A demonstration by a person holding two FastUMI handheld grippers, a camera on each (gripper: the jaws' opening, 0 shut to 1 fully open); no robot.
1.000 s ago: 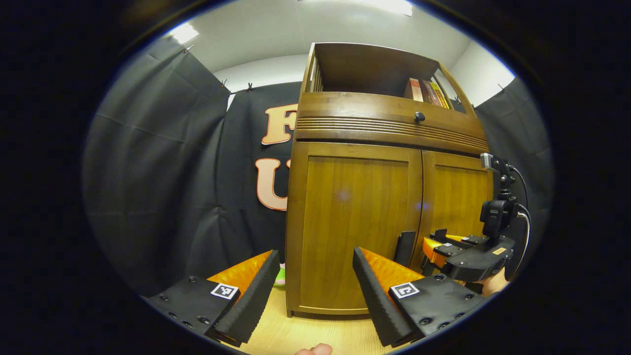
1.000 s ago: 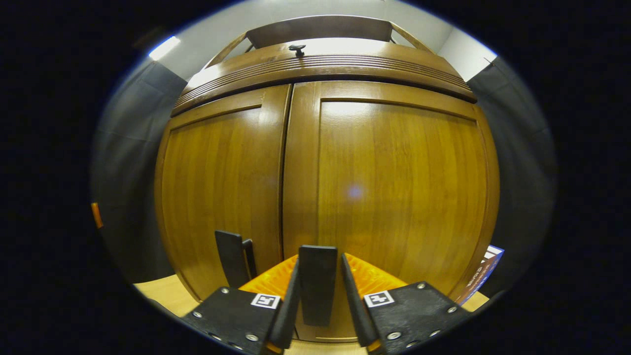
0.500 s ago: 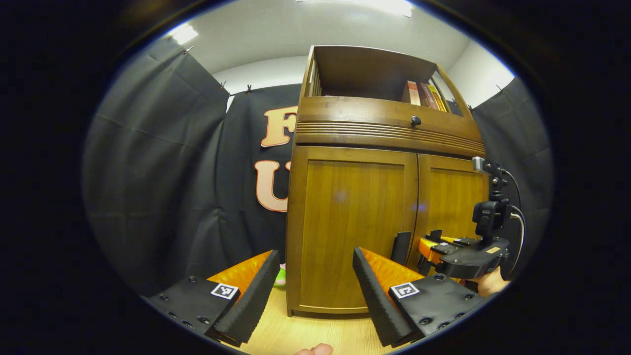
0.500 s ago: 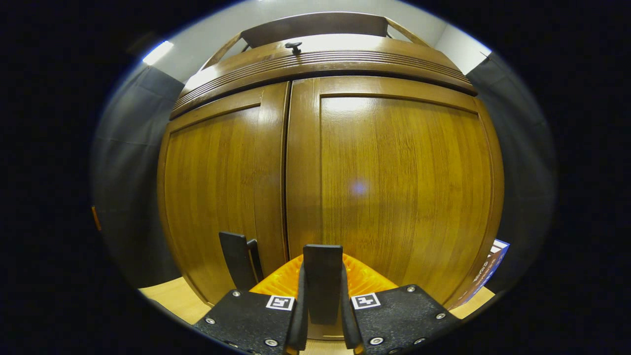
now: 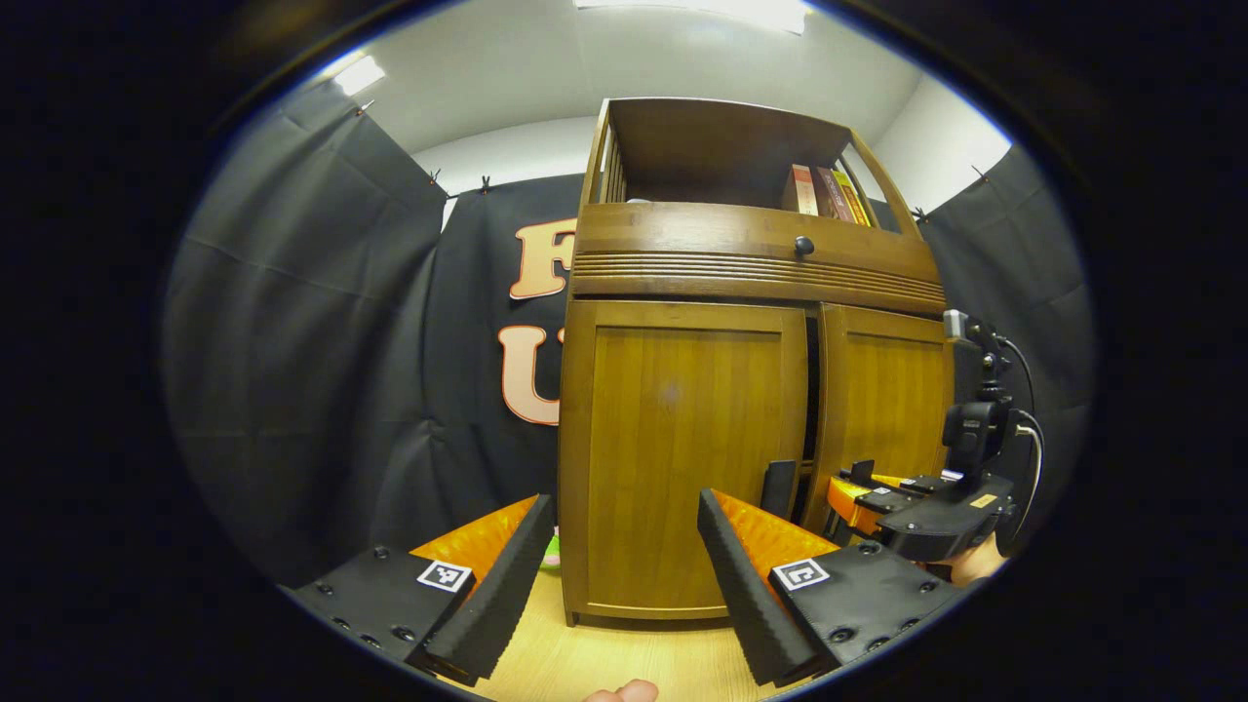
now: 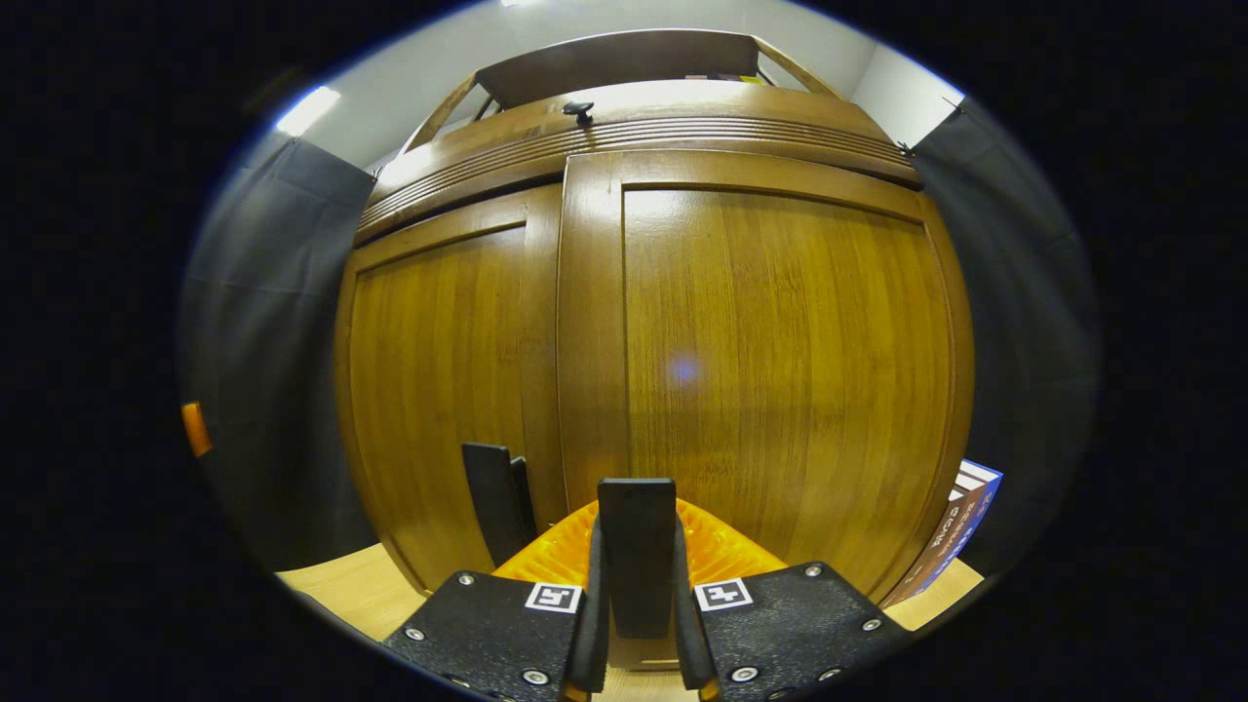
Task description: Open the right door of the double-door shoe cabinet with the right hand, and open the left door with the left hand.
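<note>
Booth cabinet (image 5: 682, 439), right gripper (image 6: 636, 585) on handle (image 6: 637, 546)

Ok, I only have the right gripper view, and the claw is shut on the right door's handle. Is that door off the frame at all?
Observer: Yes. The left gripper view shows a dark gap between the right door and the left door.
Operator: Where's the left claw?
Observer: The left claw is open, short of the left door, touching nothing.
Operator: Anything on top?
Observer: Books stand at the right end of the open top shelf.
</note>
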